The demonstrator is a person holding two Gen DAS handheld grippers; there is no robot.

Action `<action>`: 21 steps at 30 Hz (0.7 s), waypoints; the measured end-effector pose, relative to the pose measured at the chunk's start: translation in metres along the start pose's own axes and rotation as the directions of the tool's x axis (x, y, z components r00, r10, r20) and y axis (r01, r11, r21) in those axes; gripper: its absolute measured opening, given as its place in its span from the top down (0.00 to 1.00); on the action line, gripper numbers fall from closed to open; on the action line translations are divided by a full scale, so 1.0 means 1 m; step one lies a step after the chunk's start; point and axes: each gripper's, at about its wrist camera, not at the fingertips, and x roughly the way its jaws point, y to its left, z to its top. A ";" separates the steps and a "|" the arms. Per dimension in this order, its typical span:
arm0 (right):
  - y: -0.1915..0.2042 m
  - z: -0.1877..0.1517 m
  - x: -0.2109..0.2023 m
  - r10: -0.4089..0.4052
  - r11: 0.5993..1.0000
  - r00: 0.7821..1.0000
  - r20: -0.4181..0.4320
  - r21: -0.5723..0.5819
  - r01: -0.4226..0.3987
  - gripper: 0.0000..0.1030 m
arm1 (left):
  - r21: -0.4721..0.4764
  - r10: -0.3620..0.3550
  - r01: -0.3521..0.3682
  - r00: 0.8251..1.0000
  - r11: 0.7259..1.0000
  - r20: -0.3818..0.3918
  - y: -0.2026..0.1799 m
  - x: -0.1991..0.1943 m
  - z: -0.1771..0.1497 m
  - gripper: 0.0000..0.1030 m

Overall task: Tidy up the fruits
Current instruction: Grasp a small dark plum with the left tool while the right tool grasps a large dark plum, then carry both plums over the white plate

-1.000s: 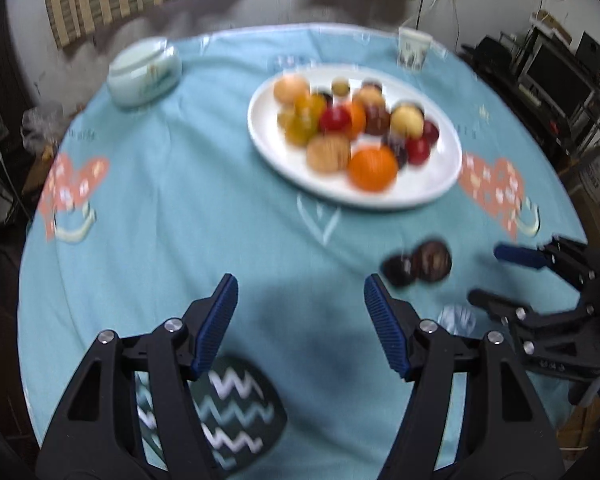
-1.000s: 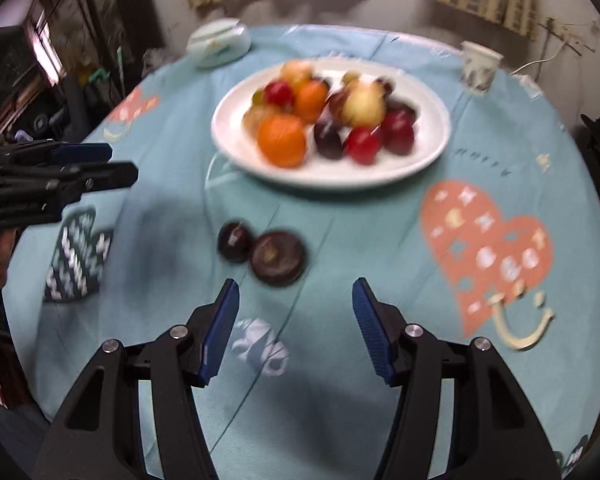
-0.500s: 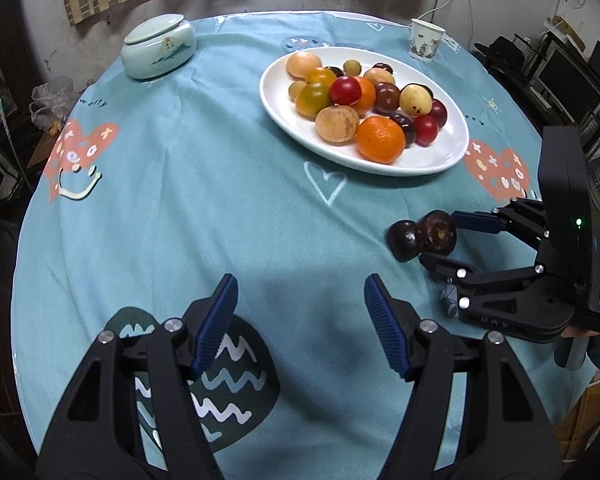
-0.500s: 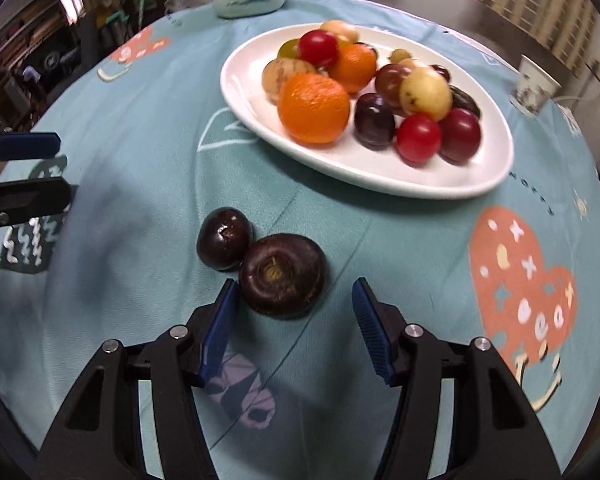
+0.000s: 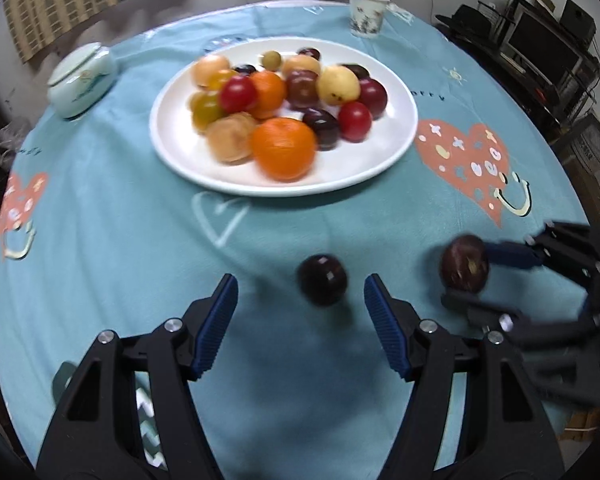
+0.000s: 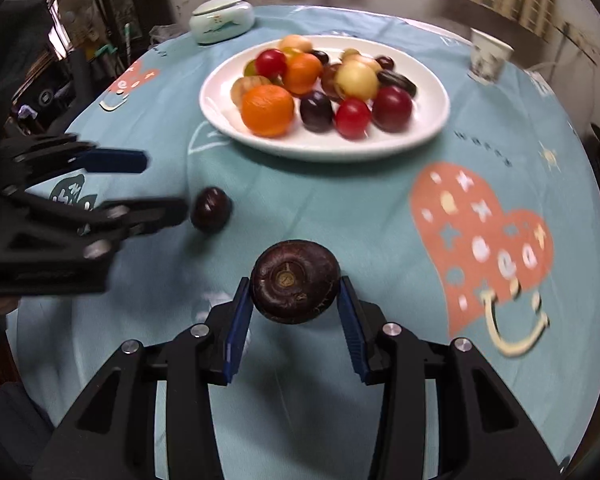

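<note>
My right gripper has just been closing, and its 2 blue pads now press on either side of a flat, dark brown fruit, stem scar facing me, which I hold just above the teal tablecloth near the table's front edge. My left gripper stands about half open and holds nothing; a smaller dark round fruit lies on the cloth between and just ahead of its fingertips, untouched.

I judge the step in hand to be gathering these 2 loose fruits to the plate. To do it well, I should keep the right grip steady and gentle, since the fruit is wider than it is tall and could twist out. It should go down on a bare part of the plate, at the near or right rim, so it does not knock the pile. With the left, I should lower until the pads bracket the small fruit's widest part before closing, because it looks likely to roll.

The white oval plate sits toward the table's far edge, well apart from both loose fruits. It holds a heap of roughly 12 or more fruits: 2 oranges, red and dark plum-like ones, a pale yellow one and some tan ones. A lidded pale green jar stands at the far left edge, contents hidden. A small patterned cup stands at the far right edge; I cannot tell what is in it.
</note>
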 end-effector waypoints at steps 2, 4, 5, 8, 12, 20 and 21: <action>-0.002 -0.005 -0.002 0.010 1.000 1.000 -0.001 0.016 -0.010 0.58 | -0.002 0.006 -0.006 1.000 1.000 -0.014 -0.002 0.010 0.004 0.34; -0.003 -0.008 -0.002 0.017 1.000 1.000 -0.003 0.025 -0.017 0.58 | -0.003 0.011 -0.011 1.000 1.000 -0.026 -0.002 0.018 0.006 0.34; -0.004 -0.009 -0.002 0.019 0.999 1.000 -0.003 0.027 -0.019 0.58 | -0.004 0.014 -0.014 0.999 1.000 -0.033 -0.002 0.021 0.007 0.34; -0.003 -0.008 -0.001 0.024 0.999 1.000 0.000 0.032 -0.024 0.58 | -0.009 0.006 -0.007 0.997 1.000 -0.072 0.000 0.032 0.006 0.43; 0.000 -0.006 -0.003 0.024 0.999 1.000 0.007 0.035 -0.024 0.58 | -0.008 -0.033 0.032 0.997 0.999 -0.069 -0.001 0.031 0.004 0.70; 0.013 -0.014 -0.014 0.024 0.998 1.000 0.018 0.052 -0.025 0.58 | 0.023 -0.035 0.034 0.999 0.999 0.006 -0.004 -0.003 0.005 0.70; 0.015 -0.016 -0.017 0.026 0.998 0.999 0.024 0.059 -0.028 0.58 | 0.019 -0.046 0.045 0.999 0.999 0.015 -0.001 -0.010 0.003 0.70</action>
